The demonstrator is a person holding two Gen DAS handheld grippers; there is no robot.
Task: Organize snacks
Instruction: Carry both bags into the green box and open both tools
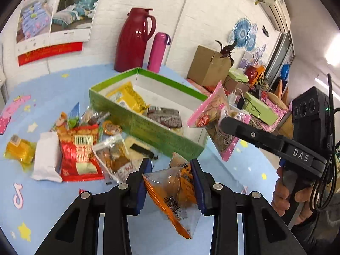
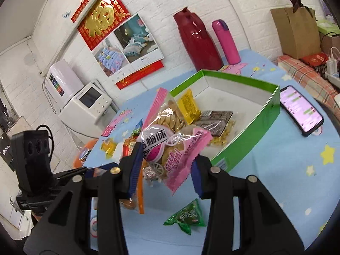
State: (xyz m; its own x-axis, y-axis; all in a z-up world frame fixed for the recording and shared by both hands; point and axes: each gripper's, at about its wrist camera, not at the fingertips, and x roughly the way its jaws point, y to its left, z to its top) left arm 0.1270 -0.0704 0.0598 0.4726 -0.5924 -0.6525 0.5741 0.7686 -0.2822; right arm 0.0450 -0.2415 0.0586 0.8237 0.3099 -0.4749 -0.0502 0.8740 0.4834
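Left gripper clamped on an orange snack packet, held above the blue star-print tablecloth just in front of the green box. Right gripper clenched on a pink biscuit bag, raised beside the box's near corner. Inside the box: a yellow packet and a dark striped packet. Left of the box, a loose pile of snacks. Small green packet lying on the cloth under the right gripper.
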